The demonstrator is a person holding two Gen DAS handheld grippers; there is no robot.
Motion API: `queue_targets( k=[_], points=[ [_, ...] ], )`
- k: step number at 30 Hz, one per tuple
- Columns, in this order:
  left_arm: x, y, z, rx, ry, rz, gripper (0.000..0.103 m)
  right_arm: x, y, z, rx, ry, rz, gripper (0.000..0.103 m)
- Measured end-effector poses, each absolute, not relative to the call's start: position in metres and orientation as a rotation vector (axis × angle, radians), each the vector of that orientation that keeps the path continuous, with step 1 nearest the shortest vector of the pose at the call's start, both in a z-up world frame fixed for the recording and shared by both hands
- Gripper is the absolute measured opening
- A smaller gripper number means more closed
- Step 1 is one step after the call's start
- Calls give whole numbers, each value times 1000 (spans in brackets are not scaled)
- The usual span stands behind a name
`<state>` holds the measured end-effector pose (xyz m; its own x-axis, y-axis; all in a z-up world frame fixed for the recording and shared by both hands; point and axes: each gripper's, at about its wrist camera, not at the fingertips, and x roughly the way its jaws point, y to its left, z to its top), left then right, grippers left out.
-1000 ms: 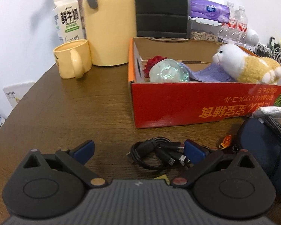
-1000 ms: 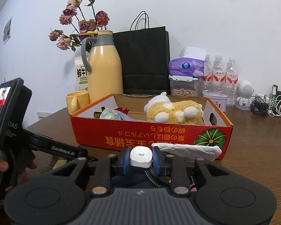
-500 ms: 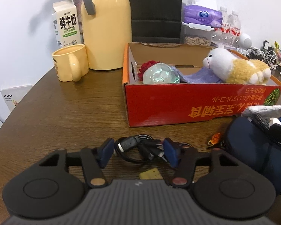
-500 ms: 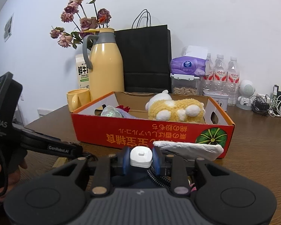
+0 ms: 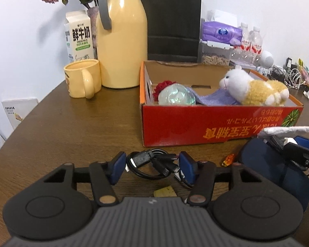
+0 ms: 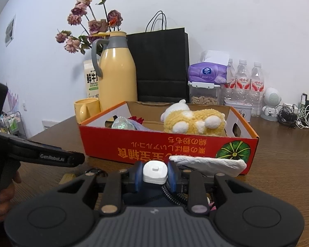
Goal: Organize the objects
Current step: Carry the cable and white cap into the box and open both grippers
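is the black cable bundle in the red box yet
No, it is out: the coiled black cable bundle lies on the brown wooden table, before the red cardboard box.

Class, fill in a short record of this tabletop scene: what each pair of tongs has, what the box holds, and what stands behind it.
left tongs: closed on coiled black USB cable
right tongs: gripping white plastic plug
red cardboard box: yellow-white plush toy, purple cloth, iridescent ball
behind box: yellow thermos jug, black paper bag

Red box [image 5: 216, 121], yellow jug [image 5: 121, 41], black cable [image 5: 152, 162]
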<state>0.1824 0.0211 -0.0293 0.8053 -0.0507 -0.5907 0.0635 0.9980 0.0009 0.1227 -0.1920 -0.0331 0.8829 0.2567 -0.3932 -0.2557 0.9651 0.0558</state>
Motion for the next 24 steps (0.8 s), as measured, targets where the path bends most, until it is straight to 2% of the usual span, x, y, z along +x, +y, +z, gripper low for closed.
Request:
queue_targets(
  k=[7, 14, 24],
  points=[
    [171, 20, 10, -9, 519, -93, 58, 126, -204, -13, 3, 352, 268, 25],
    [196, -6, 47, 14, 445, -116, 58, 152, -220, 22, -22, 288, 237, 25],
    [262, -37, 58, -59, 443, -70, 58, 230, -230, 47, -3, 275, 139, 25]
  ],
)
